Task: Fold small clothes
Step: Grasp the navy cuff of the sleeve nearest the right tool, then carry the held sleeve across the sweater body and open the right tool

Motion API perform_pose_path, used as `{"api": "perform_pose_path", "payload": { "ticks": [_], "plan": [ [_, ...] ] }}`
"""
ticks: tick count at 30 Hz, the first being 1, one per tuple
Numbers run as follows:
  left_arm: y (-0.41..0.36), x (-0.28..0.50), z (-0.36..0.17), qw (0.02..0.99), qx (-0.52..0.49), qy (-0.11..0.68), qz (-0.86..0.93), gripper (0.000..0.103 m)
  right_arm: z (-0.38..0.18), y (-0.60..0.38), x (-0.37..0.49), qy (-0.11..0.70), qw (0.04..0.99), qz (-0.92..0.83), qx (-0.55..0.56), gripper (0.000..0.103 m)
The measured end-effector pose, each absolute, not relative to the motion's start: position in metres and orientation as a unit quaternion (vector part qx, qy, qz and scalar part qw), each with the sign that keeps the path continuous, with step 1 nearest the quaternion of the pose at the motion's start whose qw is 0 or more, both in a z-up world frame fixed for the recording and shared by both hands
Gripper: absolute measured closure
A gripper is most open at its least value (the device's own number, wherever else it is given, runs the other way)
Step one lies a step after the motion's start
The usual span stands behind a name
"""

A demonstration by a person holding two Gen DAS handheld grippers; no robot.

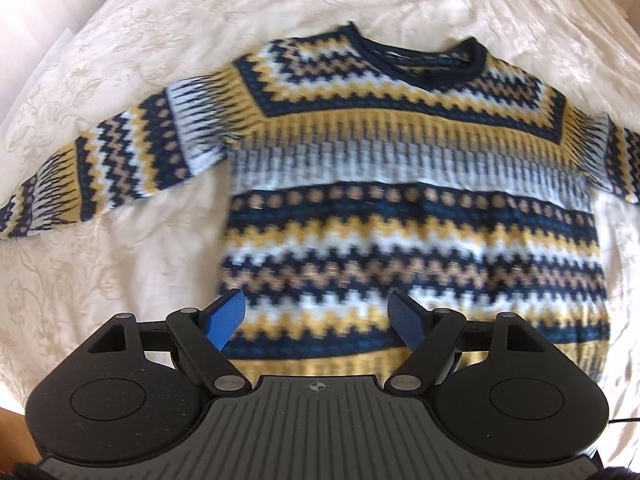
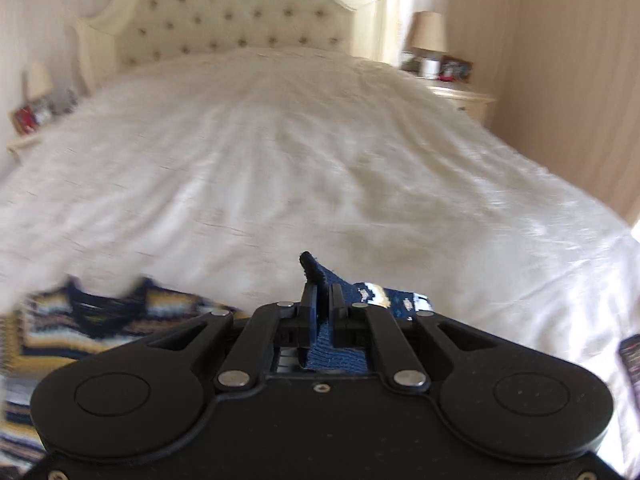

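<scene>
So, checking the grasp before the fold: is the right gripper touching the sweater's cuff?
Touching. The right wrist view shows the right gripper shut on the sweater's navy cuff.

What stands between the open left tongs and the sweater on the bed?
Nothing visible does. The left tongs hang open right above the lower part of the sweater, which lies flat on the white bedcover, and no other thing lies on it there.

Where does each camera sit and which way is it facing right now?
Left wrist: on the left gripper, looking steeply down at the sweater spread on the bed; jaws open.
Right wrist: on the right gripper, facing the headboard, clamping a sleeve.
Shared: sweater and bed.
</scene>
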State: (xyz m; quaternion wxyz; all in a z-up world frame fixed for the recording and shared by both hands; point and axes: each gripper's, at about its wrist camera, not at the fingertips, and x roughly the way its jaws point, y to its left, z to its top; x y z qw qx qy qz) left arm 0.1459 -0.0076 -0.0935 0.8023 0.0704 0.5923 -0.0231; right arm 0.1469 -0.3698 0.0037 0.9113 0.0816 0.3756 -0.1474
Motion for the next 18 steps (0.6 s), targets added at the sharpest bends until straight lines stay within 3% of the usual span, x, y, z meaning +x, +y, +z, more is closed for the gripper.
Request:
{"api": "perform_pose_path", "payload": {
  "ticks": [10,13,18],
  "plan": [
    [0.055,0.152,-0.093,0.821,0.053,0.568,-0.010,0.026,-0.006,-0.212,0.188,0.394,0.906,0.039,0.147,0.093],
    [0.069,0.154,-0.094,0.828,0.032,0.559,-0.019,0.036,-0.025,-0.173,0.197,0.414,0.894,0.082,0.151,0.093],
    [0.092,0.159,-0.099,0.830,-0.053,0.553,-0.045,0.040,-0.051,-0.130,0.197,0.439,0.880,0.121,0.136,0.090]
  ]
}}
